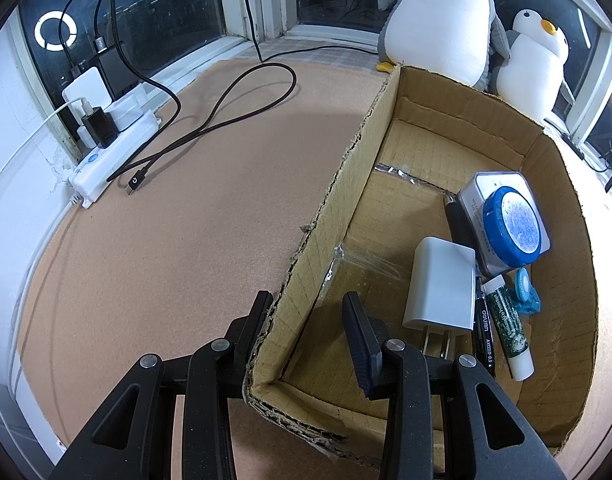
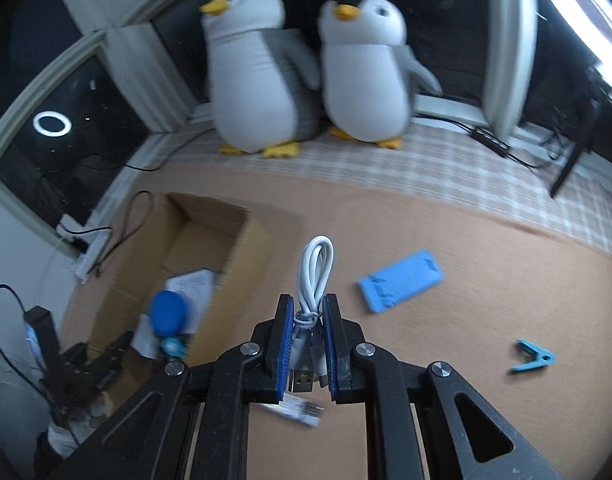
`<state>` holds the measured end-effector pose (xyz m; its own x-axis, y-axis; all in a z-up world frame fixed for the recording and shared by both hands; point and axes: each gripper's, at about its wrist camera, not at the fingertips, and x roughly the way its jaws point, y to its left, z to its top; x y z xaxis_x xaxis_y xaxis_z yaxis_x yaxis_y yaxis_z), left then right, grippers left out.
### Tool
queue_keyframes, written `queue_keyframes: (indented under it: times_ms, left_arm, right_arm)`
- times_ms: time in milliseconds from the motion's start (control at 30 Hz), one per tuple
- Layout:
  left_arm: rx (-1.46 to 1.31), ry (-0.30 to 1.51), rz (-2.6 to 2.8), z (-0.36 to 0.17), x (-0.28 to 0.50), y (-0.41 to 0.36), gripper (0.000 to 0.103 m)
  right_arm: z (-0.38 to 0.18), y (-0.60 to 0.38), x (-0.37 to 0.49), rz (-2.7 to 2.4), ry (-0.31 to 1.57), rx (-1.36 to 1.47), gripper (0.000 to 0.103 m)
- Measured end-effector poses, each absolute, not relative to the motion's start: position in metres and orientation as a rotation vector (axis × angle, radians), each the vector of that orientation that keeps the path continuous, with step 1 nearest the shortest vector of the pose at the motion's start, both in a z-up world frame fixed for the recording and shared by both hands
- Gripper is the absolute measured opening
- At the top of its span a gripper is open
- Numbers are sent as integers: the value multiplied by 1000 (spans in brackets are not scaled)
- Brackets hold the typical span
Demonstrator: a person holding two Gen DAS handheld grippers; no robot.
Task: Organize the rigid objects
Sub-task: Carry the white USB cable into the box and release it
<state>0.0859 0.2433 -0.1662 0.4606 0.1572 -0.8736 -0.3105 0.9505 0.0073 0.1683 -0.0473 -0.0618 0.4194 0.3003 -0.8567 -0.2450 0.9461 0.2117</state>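
White cable (image 2: 312, 280) in right gripper (image 2: 308, 334).

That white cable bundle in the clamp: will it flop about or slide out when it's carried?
The white cable bundle probably flops: its loop stands unsupported above the right gripper. A wrap around its middle should stop it uncoiling. It looks light, and the gripper squeezes it at the wrap, so slipping seems unlikely.

Rough corrugated cardboard box (image 1: 458, 128), glossy plastic charger (image 1: 440, 284), seemingly rubbery white cable (image 2: 315, 268).
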Motion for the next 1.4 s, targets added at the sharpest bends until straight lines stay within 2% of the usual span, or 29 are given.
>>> queue_keyframes:
  times_ms: [467, 833, 900, 933, 967, 1000, 1400]
  left_arm:
    - [-177, 1048, 285, -167, 83, 244, 39]
    - [-177, 1048, 286, -167, 84, 244, 39]
    - [-177, 1048, 286, -167, 84, 244, 39]
    - [-177, 1048, 286, -167, 84, 244, 39]
    - [-176, 1048, 286, -167, 84, 244, 39]
    - [-175, 1048, 286, -167, 84, 244, 39]
    - [-173, 1047, 286, -167, 83, 243, 39]
  right_arm:
    - [-79, 73, 172, 533, 1116, 9, 13]
    - [-102, 116, 174, 587, 1152, -14, 13]
    - [-101, 119, 175, 589, 1143, -16, 18]
    - [-101, 119, 175, 588, 1141, -13, 25]
    - [-101, 120, 176, 587, 1141, -9, 50]
    - [-100, 119, 176, 585, 1133, -1, 70]
    - [-93, 101, 175, 553, 1107, 6, 72]
